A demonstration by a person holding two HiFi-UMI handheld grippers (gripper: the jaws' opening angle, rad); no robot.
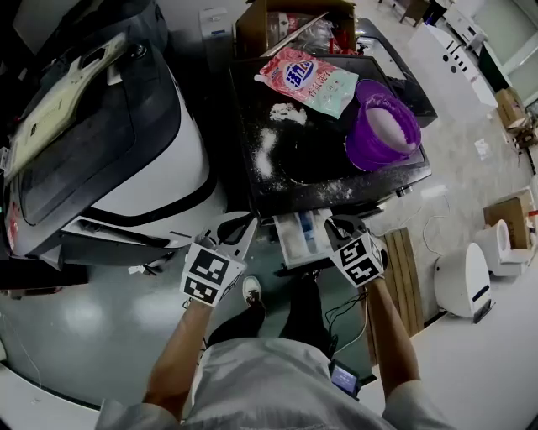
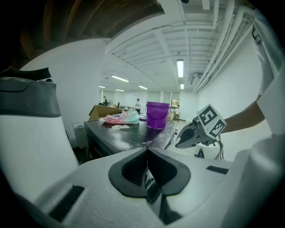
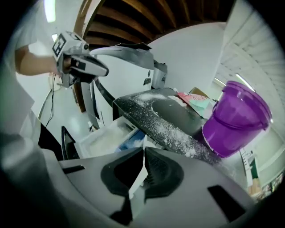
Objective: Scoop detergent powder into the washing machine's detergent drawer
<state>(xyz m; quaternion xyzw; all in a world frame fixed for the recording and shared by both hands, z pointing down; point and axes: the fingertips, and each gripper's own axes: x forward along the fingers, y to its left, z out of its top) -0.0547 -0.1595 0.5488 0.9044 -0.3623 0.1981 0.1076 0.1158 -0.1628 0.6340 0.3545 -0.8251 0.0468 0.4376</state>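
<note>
The detergent drawer (image 1: 294,239) is pulled out of the front of the black washing machine (image 1: 319,168); in the right gripper view the drawer (image 3: 107,136) shows white and blue compartments. White powder is spilled over the machine's top. A purple bucket (image 1: 382,126) holding powder stands at its right, and a pink and green detergent bag (image 1: 309,80) lies at the back. My left gripper (image 1: 250,221) hovers left of the drawer, shut and empty (image 2: 146,150). My right gripper (image 1: 330,223) hangs just right of the drawer, shut (image 3: 143,150); only a thin white sliver shows between its pads.
A large white and black appliance (image 1: 109,143) stands close on the left. A cardboard box (image 1: 277,21) sits behind the machine. On the floor to the right are a wooden pallet (image 1: 402,269), a white device (image 1: 466,281) and cables. The person's legs are right below the drawer.
</note>
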